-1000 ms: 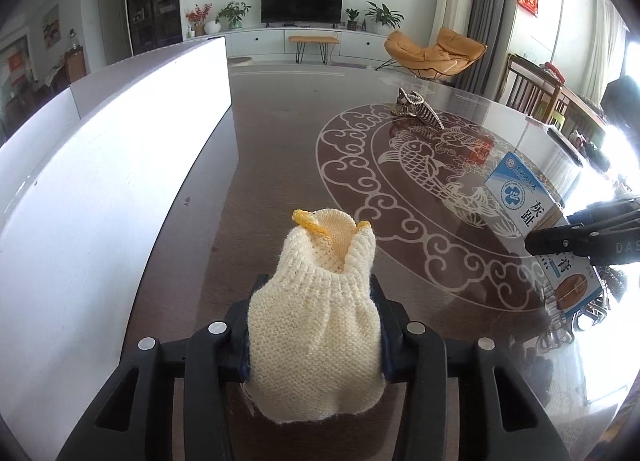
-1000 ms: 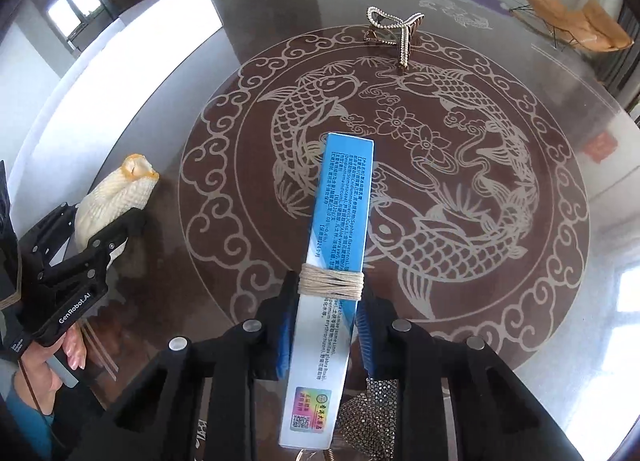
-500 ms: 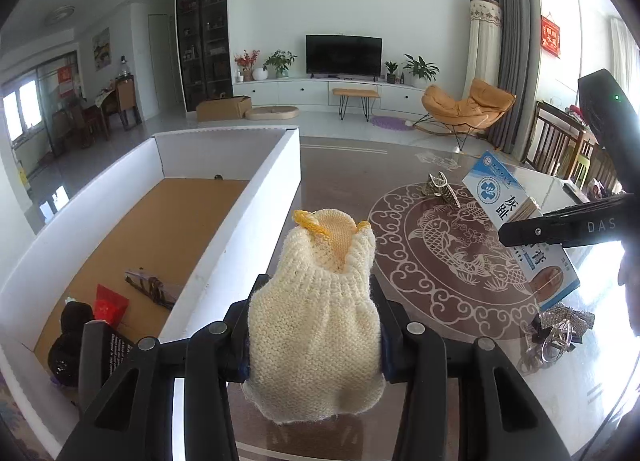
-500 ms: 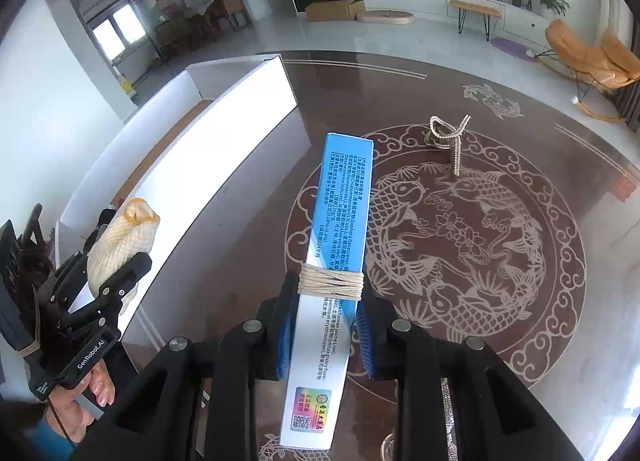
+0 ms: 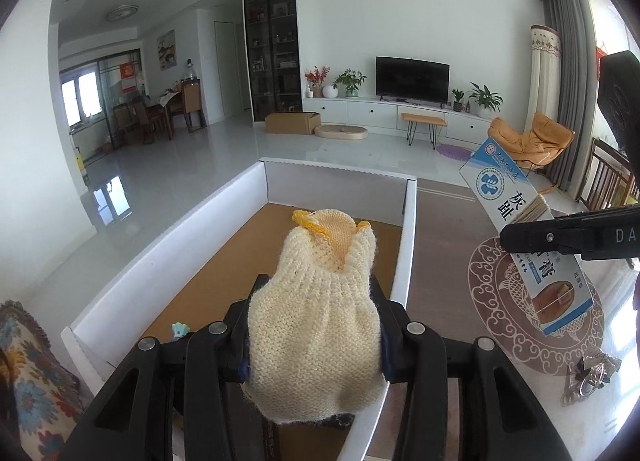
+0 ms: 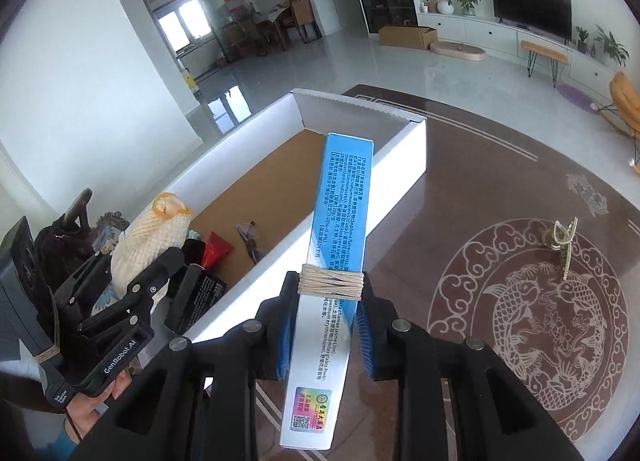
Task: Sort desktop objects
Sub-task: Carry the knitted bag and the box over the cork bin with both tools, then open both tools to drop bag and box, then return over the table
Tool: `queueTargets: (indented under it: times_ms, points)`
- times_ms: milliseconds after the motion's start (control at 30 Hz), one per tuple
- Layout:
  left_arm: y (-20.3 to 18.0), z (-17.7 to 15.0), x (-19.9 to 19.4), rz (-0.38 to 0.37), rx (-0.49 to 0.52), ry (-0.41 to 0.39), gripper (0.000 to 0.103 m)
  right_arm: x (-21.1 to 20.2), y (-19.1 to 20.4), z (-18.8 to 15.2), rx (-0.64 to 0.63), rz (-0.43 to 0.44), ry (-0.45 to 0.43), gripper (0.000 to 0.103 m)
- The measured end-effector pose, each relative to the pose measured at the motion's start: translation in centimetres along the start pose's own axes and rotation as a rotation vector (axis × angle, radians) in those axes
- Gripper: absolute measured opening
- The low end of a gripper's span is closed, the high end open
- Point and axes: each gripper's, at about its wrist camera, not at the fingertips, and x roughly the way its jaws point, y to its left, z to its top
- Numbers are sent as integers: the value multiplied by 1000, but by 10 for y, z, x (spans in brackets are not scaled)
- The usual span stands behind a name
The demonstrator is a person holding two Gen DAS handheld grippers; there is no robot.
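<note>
Room: bright living room with a television and an orange chair at the far wall; a dark glossy counter point(image 6: 460, 197) with a pale fish pattern carries the work.
Landmark: a long white box point(image 5: 406, 245) with a brown cardboard floor sits on the counter; every place below is given from it.
Left tongs point(image 5: 314, 325): pinching a cream knitted pouch point(image 5: 316, 325) with a yellow rim, held above the near end of the box, inside its right wall.
Right tongs point(image 6: 326, 321): pinching a tall blue and white carton point(image 6: 340, 229) wound with string; the carton hangs over the right wall of the box, its far end above the brown floor.
Already in the box: a red scrap point(image 6: 216, 251), a black carton point(image 6: 196, 297) and a few small bits at the near end.
Left on the counter: a beaded clip point(image 6: 562, 241) well to the right of the box, and a shiny clip point(image 5: 588, 375) nearer the person.
Risk, pouch: soft and floppy, it may snag on a pad on release and land on the wall instead of inside.
Risk, carton: gripped low down, with most of its length beyond the pads, it could swing or slip; lowered straight down from here, it would likely strike the wall and tip outward.
Risk, crowding: both tongs are near each other over the near end, so a hasty drop could knock one against the other.
</note>
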Motion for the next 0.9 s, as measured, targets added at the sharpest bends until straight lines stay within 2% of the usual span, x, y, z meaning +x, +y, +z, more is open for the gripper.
queueTargets:
  times_ms: [233,367,567,667,733,800,900]
  points:
    - [50,-2,24,92,-31,50,45,50,64,41,-80,76,-17,28]
    - [65,-11,47,121,-19,109,45,90,86,53,-131,44,8,28]
    - [79,-26,73,122,-29,180,46,147,93,48,-145,4,80,28]
    - [75,-32,76,162,-22,206,63,167,85,42,-113,-2,116,32]
    - [74,-30,69,204,-7,179,84,171,79,39,-85,-13,129,45]
    - [71,-27,62,229,6,142,97,166,73,35,-79,-12,111,57]
    - [66,-23,52,227,6,114,97,147,69,30,-92,-18,75,62]
